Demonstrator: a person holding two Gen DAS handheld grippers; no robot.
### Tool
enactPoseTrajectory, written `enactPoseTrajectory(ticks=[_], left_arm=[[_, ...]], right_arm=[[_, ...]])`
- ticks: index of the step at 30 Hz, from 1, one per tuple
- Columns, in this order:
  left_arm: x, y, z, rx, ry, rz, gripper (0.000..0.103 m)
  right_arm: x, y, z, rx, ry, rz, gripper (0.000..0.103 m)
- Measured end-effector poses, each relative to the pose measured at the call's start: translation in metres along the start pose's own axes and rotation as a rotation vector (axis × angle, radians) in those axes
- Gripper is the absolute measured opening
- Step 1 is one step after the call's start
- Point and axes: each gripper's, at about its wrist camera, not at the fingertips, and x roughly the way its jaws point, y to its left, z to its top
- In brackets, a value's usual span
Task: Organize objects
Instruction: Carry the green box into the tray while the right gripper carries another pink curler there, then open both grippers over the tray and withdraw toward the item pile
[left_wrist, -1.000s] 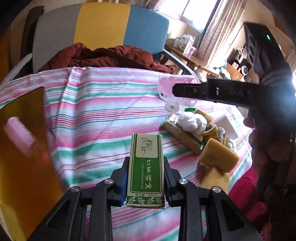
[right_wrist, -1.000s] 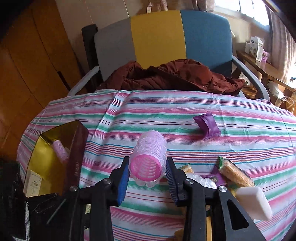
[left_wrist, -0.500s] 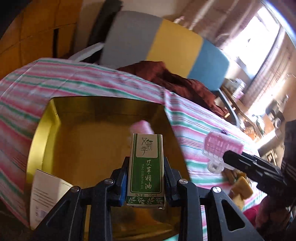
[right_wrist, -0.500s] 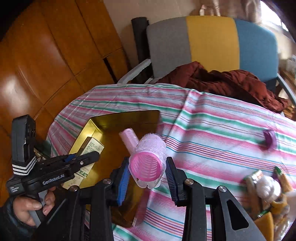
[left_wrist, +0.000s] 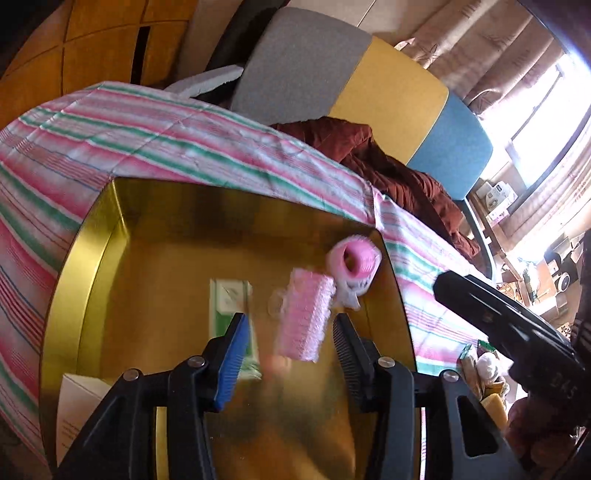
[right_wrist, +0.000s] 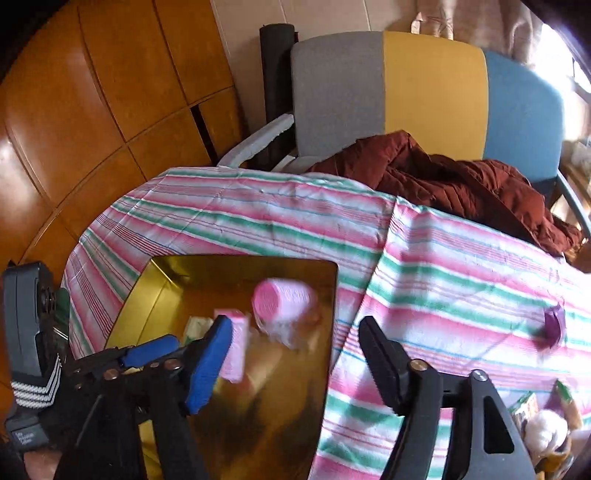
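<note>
With both tongs spread over the gold tin, nothing is held at this moment.

Left tongs (left_wrist: 290, 345): released, empty, jaws wide, poised over the gold tin (left_wrist: 92, 236).
Right tongs (right_wrist: 295, 363): released, empty, blue pad over the tin's floor, dark pad out over the striped tablecloth (right_wrist: 461, 280).
Green essential-oil box (left_wrist: 231, 314): flat on the tin floor, just ahead of the left tongs' blue pad, long axis running away from them; near end hidden behind the pad.
Narrow pink roller (left_wrist: 304, 314): between the left jaws and ahead, lying along the same line as the box, beside it.
Wide pink roller (left_wrist: 354, 264): beyond the right-hand jaw of the left tongs, open end facing them, near the tin's far wall; motion-blurred, possibly not settled.
Next pick, as I judge: purple piece (right_wrist: 553, 326) and the snack pile (right_wrist: 546, 424) lie well off to the right tongs' outer side, so the right arm is nearer.
Hard to make out: white card (left_wrist: 79, 406) in the tin's near corner, print unreadable; snack pile cut by the frame edge.
</note>
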Motion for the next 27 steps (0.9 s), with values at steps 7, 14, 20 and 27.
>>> enactPoseTrajectory(ticks=[7, 14, 20, 27], left_arm=[[-0.004, 0.005, -0.027, 0.009, 0.002, 0.043, 0.048], [-0.026, -0.001, -0.045, 0.06, -0.037, 0.078, 0.048], [-0.05, -0.01, -0.058, 0.138, -0.104, 0.134, 0.048], [-0.07, -0.019, -0.075, 0.238, -0.166, 0.191, 0.048]], right_arm=[[-0.017, -0.011, -0.034, 0.009, -0.034, -0.05, 0.101], [-0.058, 0.008, -0.063, -0.1, -0.21, -0.204, 0.103], [-0.074, 0.021, -0.084, -0.127, -0.274, -0.331, 0.103], [-0.064, 0.022, -0.106, -0.099, -0.17, -0.253, 0.103]])
